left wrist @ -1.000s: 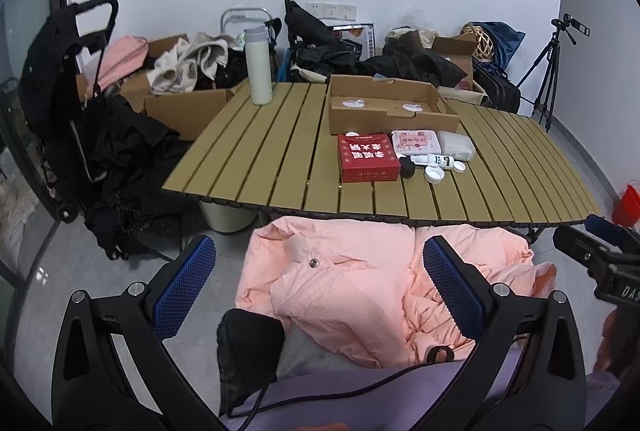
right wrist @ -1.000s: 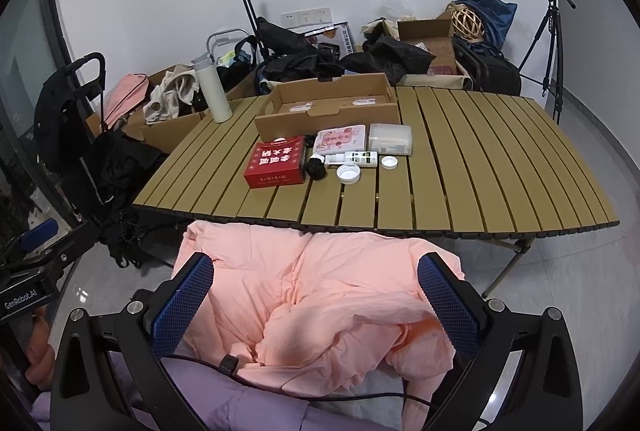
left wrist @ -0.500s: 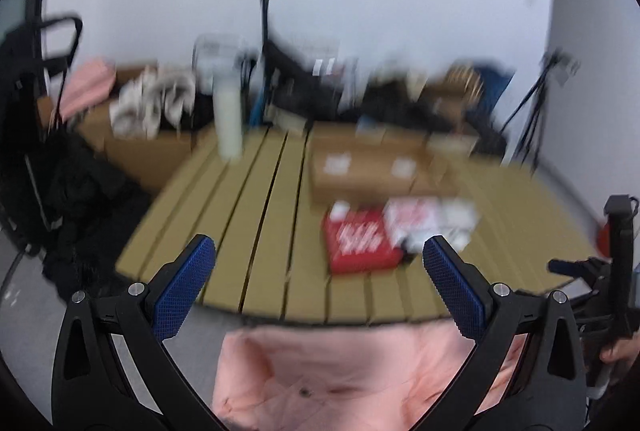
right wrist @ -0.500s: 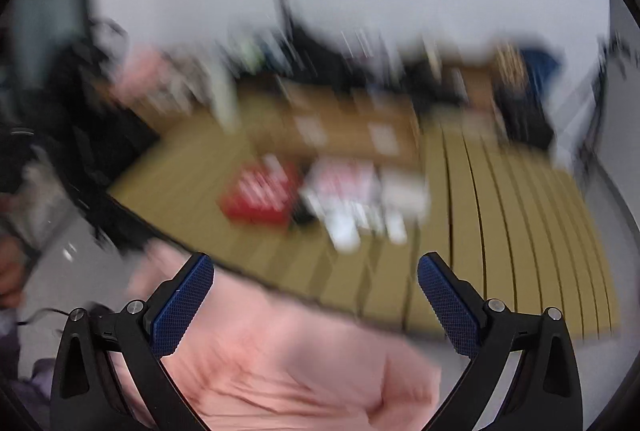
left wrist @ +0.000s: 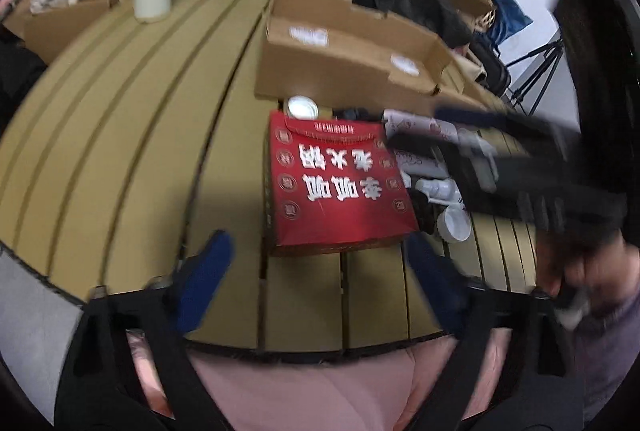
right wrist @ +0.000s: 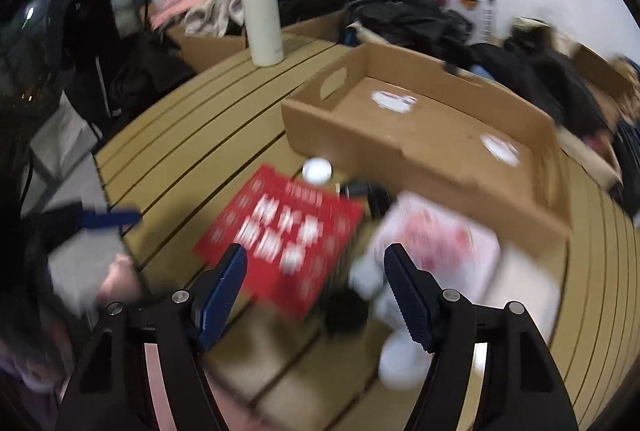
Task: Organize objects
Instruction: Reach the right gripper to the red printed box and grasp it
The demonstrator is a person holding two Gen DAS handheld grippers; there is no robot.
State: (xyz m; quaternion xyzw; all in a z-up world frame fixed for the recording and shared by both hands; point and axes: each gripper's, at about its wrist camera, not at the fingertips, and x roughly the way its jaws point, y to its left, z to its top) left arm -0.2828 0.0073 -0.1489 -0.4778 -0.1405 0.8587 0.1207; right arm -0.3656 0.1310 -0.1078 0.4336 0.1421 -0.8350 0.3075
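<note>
Right now both grippers are closing in on the cluster of items at the near middle of the slatted table, so this reads as the approach, before any pick. The left gripper hangs just short of the red box, its jaws partly open after just narrowing, with nothing between them. The right gripper sits over the box's right end and the small items beside it, a black cap and white pieces too blurred to name; its jaws have also just been narrowing and hold nothing. Next, I judge, one gripper must settle on a single item and carry it to the open cardboard tray right behind the cluster. Room is tight there: the box, a pink-printed packet and the small bits lie touching or nearly so, and the two grippers crowd each other. To the left the slats are bare up to the white bottle, and the near table edge lies just below the jaws.
</note>
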